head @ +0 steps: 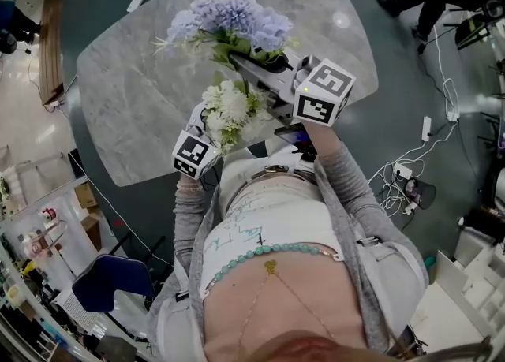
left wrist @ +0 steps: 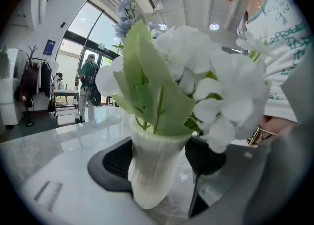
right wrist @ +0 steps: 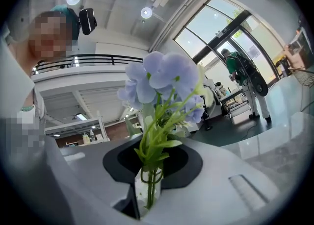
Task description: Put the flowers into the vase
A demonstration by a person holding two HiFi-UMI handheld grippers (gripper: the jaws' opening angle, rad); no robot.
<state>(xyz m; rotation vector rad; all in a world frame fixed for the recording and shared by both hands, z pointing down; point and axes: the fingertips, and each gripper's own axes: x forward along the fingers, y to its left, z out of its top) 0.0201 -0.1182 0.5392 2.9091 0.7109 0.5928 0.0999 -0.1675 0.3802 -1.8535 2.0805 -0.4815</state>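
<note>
Grey marble table (head: 134,108) is spreading out below me on a dark floor. My left gripper (left wrist: 158,161) is clamping the ribbed white vase (left wrist: 153,172) between its black pads, one pad on each side. The vase is standing upright over the table's near edge. White flowers (left wrist: 216,87) with broad green leaves are already sitting in its mouth. My right gripper (right wrist: 149,167) is pinching the green stems (right wrist: 148,189) of a bunch of purple flowers (right wrist: 162,77), its jaws drawn in tight on them. In the head view the purple flowers are hanging at about 12 o'clock from the white ones, just beside them. By the tall windows a person in green (right wrist: 235,67) is standing.
</note>
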